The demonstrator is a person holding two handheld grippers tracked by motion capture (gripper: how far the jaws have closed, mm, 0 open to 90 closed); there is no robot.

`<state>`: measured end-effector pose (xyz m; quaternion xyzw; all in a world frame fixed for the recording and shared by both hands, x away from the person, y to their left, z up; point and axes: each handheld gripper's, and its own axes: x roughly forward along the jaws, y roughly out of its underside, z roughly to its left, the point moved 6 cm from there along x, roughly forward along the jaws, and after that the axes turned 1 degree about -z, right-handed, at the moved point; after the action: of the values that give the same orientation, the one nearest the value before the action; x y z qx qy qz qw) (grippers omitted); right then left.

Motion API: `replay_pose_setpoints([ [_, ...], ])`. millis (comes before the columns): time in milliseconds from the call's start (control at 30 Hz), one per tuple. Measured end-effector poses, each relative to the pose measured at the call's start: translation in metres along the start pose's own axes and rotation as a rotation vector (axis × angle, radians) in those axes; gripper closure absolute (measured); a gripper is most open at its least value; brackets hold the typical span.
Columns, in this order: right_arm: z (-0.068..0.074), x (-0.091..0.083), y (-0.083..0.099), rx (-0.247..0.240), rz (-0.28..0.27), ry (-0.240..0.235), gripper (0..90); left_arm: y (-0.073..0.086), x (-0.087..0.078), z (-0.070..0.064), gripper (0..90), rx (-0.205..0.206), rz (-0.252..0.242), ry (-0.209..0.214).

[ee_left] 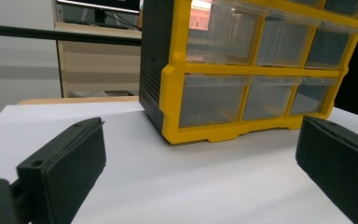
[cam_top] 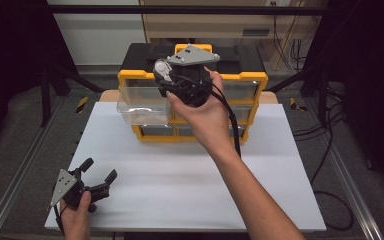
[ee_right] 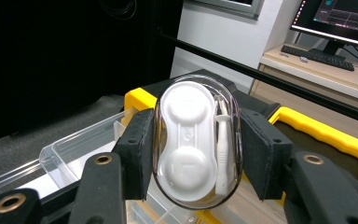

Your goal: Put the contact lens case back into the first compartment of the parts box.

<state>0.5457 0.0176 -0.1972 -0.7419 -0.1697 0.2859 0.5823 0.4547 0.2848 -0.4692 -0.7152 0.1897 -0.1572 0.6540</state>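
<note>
Here the contact lens case (ee_right: pixel 196 144) sits clamped between the right gripper (ee_right: pixel 196 149) fingers (ee_right: pixel 137 154)

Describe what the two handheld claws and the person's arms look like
Both are black two-jaw tools. The left claw and right claw each carry a grey three-cornered plate on top. The jaws have thick black pads and brass-coloured rivets. A black cable trails from the right one. The forearms are bare, with no sleeves visible.

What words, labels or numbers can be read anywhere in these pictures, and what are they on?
No text can be read.
The white case held in the right gripper: moulded shapes, no legible lettering.
The yellow drawer cabinet: no label visible.
The monitor behind: coloured screen content, too small and blurred to read.
The left gripper: no marking visible.
</note>
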Motion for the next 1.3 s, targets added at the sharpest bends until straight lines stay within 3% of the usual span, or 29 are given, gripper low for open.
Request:
replay_pose_setpoints([
  [600,0.016,0.010,-0.001,-0.027,0.013,-0.032,49.0,-0.001,-0.002,0.003,1.2,-0.001,-0.004,-0.010],
  [1300,0.026,0.018,0.002,-0.006,0.020,-0.069,49.1,-0.001,-0.001,0.002,1.2,0.013,-0.001,-0.011],
])
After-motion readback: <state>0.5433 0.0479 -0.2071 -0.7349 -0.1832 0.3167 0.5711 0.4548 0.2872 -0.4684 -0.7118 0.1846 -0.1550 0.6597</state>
